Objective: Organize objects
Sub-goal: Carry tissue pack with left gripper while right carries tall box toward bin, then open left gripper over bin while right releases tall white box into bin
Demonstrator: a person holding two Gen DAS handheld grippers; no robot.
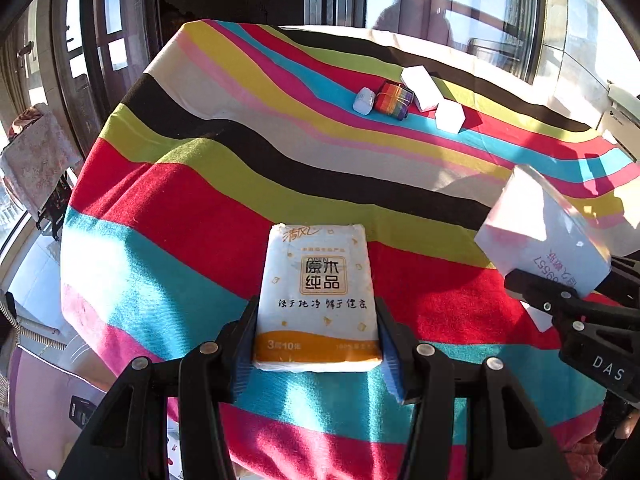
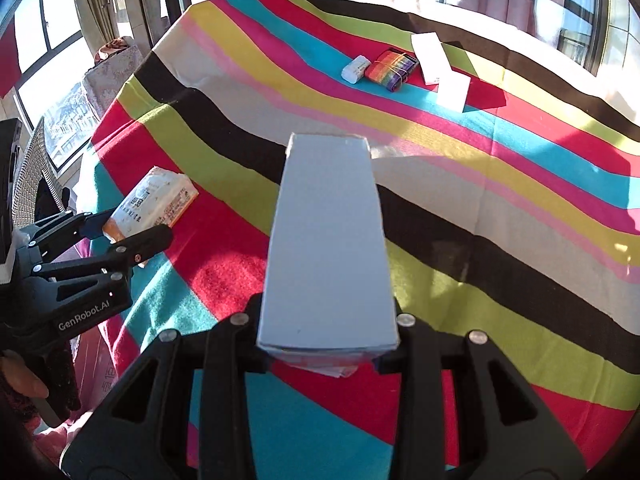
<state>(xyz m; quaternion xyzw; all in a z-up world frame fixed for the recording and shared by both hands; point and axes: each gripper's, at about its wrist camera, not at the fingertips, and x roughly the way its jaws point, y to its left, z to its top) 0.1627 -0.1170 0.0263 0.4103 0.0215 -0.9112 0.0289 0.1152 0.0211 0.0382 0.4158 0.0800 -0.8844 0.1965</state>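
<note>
My left gripper (image 1: pixel 318 334) is shut on a white and orange tissue pack (image 1: pixel 318 296), held above the striped tablecloth (image 1: pixel 200 184). In the right wrist view the same tissue pack (image 2: pixel 154 204) shows at the left, clamped in the left gripper (image 2: pixel 128 228). My right gripper (image 2: pixel 328 334) is shut on a long white box (image 2: pixel 328 248) that points away from me. That box (image 1: pixel 548 236) appears at the right edge of the left wrist view, in the right gripper (image 1: pixel 560 284).
At the far side of the tablecloth lie a small white roll (image 2: pixel 355 68), a rainbow-striped pouch (image 2: pixel 391 66) and two white boxes (image 2: pixel 430 58) (image 2: pixel 453 92). Windows surround the table. A covered chair (image 1: pixel 36 160) stands at the left. A hand (image 2: pixel 24 380) holds the left gripper's handle.
</note>
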